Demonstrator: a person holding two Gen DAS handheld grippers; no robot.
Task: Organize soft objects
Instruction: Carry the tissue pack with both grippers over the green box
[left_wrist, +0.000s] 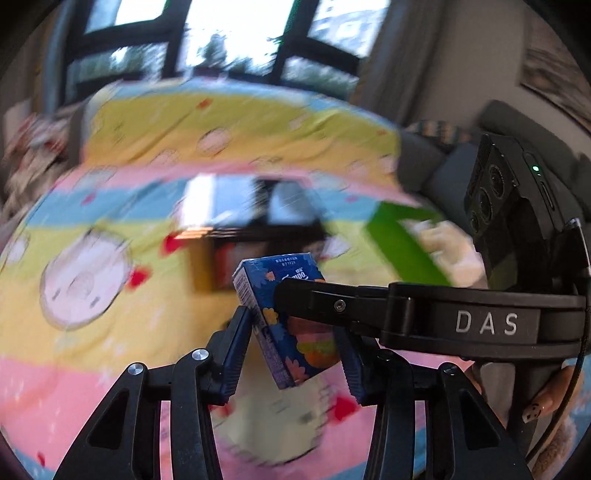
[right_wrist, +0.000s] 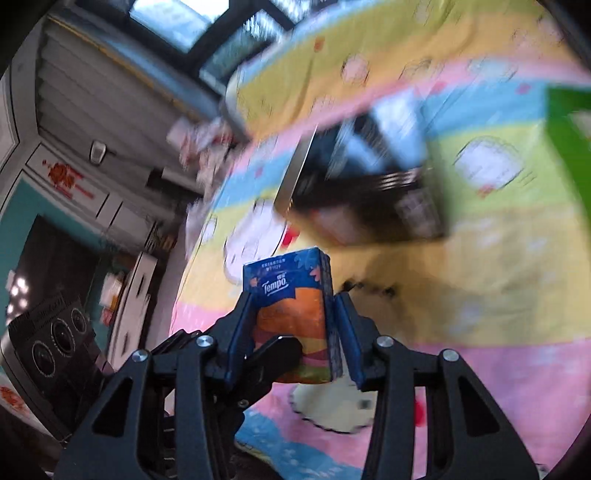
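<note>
A blue Tempo tissue pack (left_wrist: 284, 317) with orange and pink flowers is held in the air above the bed. My left gripper (left_wrist: 291, 350) has its pads on both sides of it, tilted. My right gripper reaches across from the right in the left wrist view, one of its fingers (left_wrist: 332, 302) lying over the pack's front. In the right wrist view my right gripper (right_wrist: 291, 339) is shut on the same pack (right_wrist: 291, 314), upright. A finger of the left gripper (right_wrist: 269, 354) touches the pack's lower left.
A dark open box (left_wrist: 243, 236), also in the right wrist view (right_wrist: 369, 195), lies on the colourful cartoon bedspread (left_wrist: 92, 229). A green box (left_wrist: 402, 240) lies to its right. A window (left_wrist: 221, 33) is behind the bed, and a grey sofa (left_wrist: 443, 162) at right.
</note>
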